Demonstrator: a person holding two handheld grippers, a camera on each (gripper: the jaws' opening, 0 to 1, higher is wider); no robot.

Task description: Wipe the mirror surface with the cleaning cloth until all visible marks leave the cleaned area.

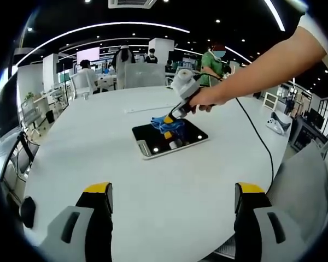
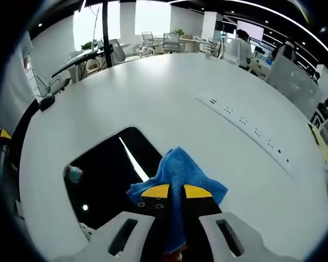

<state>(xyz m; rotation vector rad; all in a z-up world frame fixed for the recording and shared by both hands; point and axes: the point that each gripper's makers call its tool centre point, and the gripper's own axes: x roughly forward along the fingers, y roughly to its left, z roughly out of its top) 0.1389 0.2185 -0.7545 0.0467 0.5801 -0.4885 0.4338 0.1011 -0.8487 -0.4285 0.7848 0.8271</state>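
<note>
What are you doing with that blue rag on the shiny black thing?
A person is cleaning a mirror that lies flat on a big white table. The right tongs are shut on a blue cloth and press it onto one end of the mirror. The left tongs are open, hold nothing and hang back above the table. A small smudge is on the glass near the other end.
</note>
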